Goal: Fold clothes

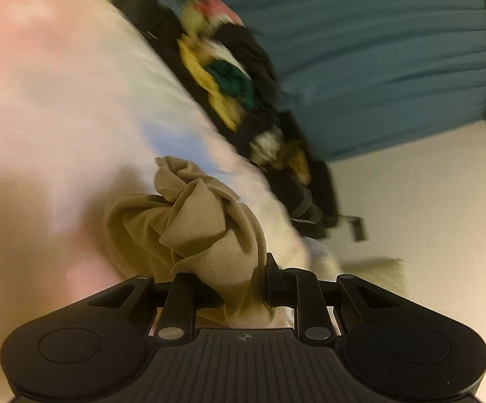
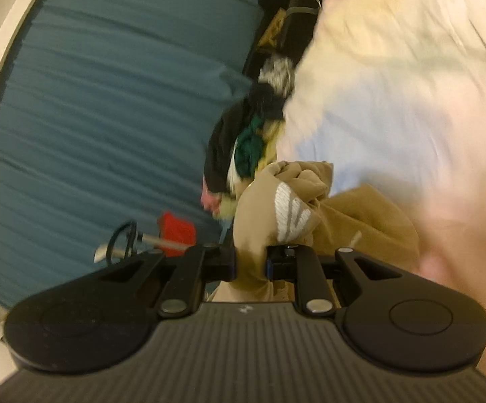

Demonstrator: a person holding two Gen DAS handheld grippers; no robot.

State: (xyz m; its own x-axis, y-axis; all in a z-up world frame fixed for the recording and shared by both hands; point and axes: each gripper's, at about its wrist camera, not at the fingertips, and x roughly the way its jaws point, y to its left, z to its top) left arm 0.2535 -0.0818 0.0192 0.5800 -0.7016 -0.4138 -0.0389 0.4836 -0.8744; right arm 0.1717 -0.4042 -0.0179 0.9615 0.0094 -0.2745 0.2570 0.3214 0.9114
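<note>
A tan garment (image 1: 206, 221) is bunched up over the pale bedsheet (image 1: 75, 100). My left gripper (image 1: 243, 285) is shut on a fold of it, the cloth pinched between the black fingers. My right gripper (image 2: 251, 265) is shut on another part of the same tan garment (image 2: 276, 208), which shows a white striped logo (image 2: 290, 211) just beyond the fingers. Both views are tilted and blurred. The rest of the garment hangs crumpled between the two grippers.
A dark pile of mixed clothes, yellow, green, pink and black (image 1: 236, 84), lies along the bed's edge, also in the right wrist view (image 2: 249, 141). A teal curtain (image 1: 394, 50) hangs behind. A red object (image 2: 176, 231) and a metal stand (image 2: 125, 241) are at the side.
</note>
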